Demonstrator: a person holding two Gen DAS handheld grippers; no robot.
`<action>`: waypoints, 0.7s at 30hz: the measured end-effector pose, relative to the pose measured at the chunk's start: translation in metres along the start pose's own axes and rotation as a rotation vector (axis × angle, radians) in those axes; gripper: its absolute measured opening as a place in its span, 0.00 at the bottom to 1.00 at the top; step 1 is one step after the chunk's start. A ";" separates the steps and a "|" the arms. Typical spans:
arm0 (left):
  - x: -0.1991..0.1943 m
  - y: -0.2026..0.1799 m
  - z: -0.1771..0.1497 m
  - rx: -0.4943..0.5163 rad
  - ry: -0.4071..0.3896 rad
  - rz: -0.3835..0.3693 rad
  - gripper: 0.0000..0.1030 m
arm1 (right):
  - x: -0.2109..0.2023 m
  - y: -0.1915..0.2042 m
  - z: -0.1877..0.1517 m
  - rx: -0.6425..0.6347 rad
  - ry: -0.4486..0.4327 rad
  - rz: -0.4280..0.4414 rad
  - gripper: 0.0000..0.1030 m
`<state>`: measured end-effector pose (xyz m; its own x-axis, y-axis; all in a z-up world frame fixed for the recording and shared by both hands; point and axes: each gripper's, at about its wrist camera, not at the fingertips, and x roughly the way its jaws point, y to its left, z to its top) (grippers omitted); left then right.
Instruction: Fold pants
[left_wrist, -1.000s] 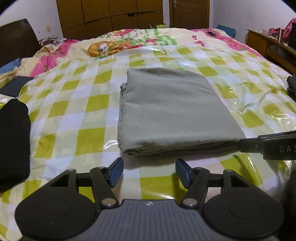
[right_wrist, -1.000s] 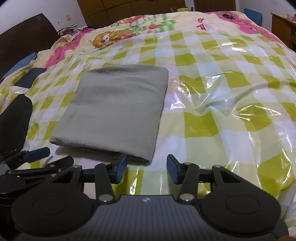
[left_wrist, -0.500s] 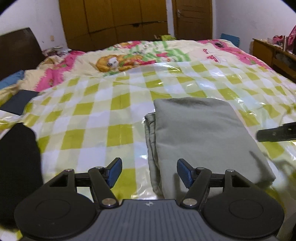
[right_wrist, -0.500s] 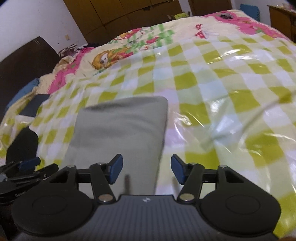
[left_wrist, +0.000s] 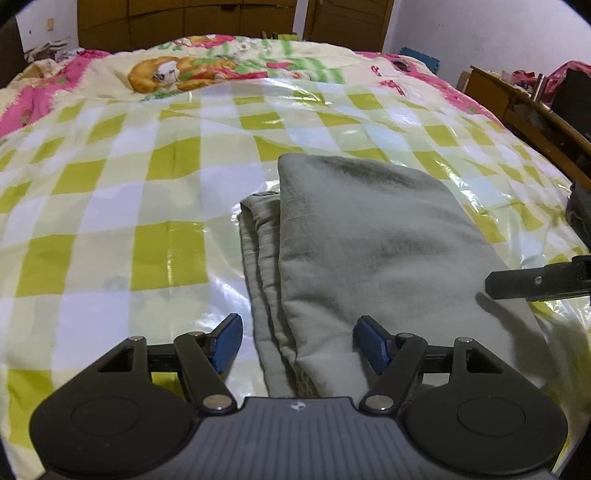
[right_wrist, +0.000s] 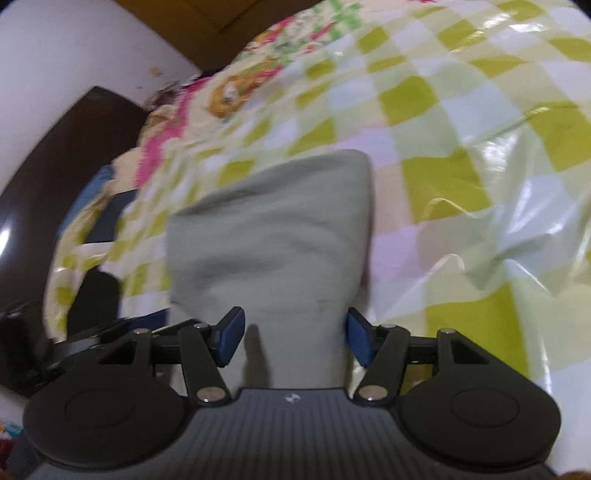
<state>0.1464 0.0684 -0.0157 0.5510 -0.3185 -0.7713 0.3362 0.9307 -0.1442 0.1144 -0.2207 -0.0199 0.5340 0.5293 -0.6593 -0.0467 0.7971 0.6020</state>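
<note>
The grey-green pants lie folded into a thick rectangle on the checked sheet. My left gripper hovers at their near left corner. Its jaws are opening, and the stacked layered edge sits between the blue pads without touching them. My right gripper hangs over the near right part of the pants. Its jaws are opening too, with cloth between the pads and no pressure from them that I can see. One right finger pokes into the left wrist view. The left gripper is a dark blur in the right wrist view.
A glossy green-and-white checked plastic sheet covers the bed. A black garment lies at the left of the pants. A wooden desk stands at the right, a dark headboard at the left, and a wardrobe behind.
Both grippers have come forward and down over the near edge of the pants. Their jaws stand wider than before. The right wrist view has rolled and is now blurred.
</note>
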 end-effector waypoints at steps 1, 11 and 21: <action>0.003 -0.001 0.002 0.003 0.000 0.002 0.81 | 0.007 -0.002 0.003 0.001 0.014 -0.007 0.60; -0.008 0.003 0.010 -0.085 -0.037 -0.067 0.38 | 0.009 0.000 0.009 0.069 0.001 0.067 0.20; 0.001 0.014 0.011 -0.050 -0.031 -0.041 0.42 | 0.039 0.012 0.016 0.051 0.027 0.015 0.41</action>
<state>0.1598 0.0789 -0.0117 0.5612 -0.3616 -0.7445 0.3210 0.9242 -0.2069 0.1479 -0.1956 -0.0312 0.5107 0.5495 -0.6612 -0.0113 0.7733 0.6339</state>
